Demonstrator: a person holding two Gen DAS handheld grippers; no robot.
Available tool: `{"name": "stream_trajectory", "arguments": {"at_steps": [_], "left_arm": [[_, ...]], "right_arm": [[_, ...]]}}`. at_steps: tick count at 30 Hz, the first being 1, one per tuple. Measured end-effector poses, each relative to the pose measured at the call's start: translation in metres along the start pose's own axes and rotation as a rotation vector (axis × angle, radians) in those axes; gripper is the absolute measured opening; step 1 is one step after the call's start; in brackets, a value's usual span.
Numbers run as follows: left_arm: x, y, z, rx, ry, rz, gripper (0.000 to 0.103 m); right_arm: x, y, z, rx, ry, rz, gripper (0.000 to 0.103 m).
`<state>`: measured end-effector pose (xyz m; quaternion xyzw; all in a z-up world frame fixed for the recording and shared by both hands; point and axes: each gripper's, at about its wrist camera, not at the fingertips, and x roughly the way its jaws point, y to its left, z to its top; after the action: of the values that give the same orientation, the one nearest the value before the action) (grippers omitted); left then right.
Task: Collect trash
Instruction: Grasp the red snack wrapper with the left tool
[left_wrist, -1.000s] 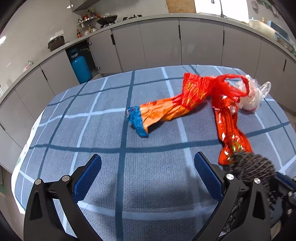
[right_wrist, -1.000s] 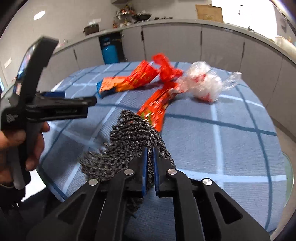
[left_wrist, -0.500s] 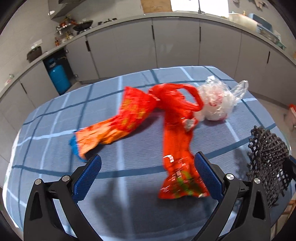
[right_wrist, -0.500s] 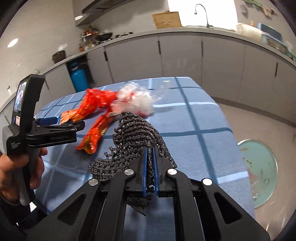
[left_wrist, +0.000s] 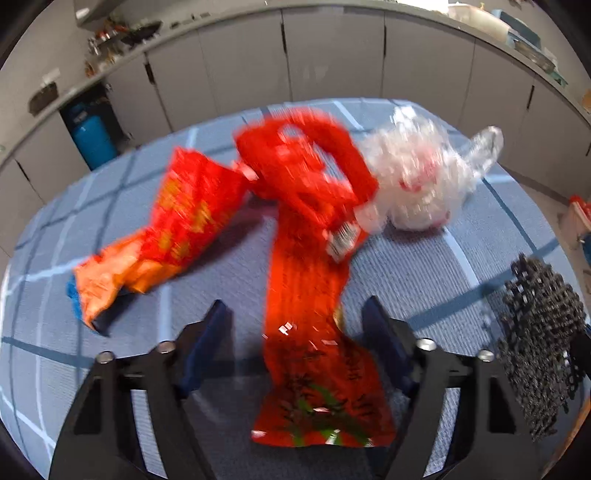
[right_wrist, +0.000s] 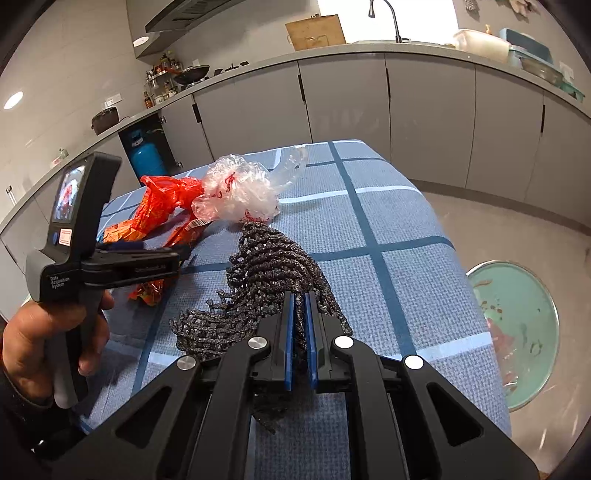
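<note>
A long red snack wrapper (left_wrist: 310, 369) lies on the blue checked tablecloth (left_wrist: 424, 273). My left gripper (left_wrist: 295, 306) straddles its lower part; the jaws are closing and the blue pads stand clear of the wrapper on both sides. Behind it lie an orange snack bag (left_wrist: 166, 236), a red plastic bag (left_wrist: 306, 166) and a crumpled clear plastic bag (left_wrist: 417, 181). My right gripper (right_wrist: 299, 306) is shut on a black mesh net (right_wrist: 266, 273), held above the cloth and also seen as the net (left_wrist: 543, 332) at the right of the left wrist view.
A hand (right_wrist: 48, 332) holds the left gripper (right_wrist: 181, 254) at the table's left side. A round teal basin (right_wrist: 517, 332) stands on the floor right of the table. Grey cabinets (right_wrist: 351, 103) and a blue gas cylinder (right_wrist: 147, 158) stand behind.
The left gripper has moved right and down over the red wrapper, and its jaws have narrowed. The right gripper swung right with the net, then held still.
</note>
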<state>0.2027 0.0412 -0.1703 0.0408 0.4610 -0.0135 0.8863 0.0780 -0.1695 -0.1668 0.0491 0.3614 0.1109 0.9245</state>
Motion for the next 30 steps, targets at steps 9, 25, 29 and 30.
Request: {"name": "stream_trajectory", "arguments": {"at_steps": [9,25,29,30], "left_arm": [[-0.021,-0.001,-0.023,0.040,0.000,-0.034,0.049],[-0.091,0.035,-0.053,0.023,-0.077,-0.038,0.038],[-0.086,0.033,-0.061,0.038,-0.058,-0.027,0.029],[-0.083,0.034,-0.063,0.034,-0.041,-0.034,0.029]], "right_arm": [[-0.005,0.005,0.002,-0.006,-0.012,0.002,0.008],[-0.016,0.021,0.005,-0.035,-0.047,0.017,0.008],[-0.016,0.023,0.004,-0.037,-0.047,0.019,0.008],[-0.016,0.023,0.003,-0.036,-0.046,0.020,0.008]]}}
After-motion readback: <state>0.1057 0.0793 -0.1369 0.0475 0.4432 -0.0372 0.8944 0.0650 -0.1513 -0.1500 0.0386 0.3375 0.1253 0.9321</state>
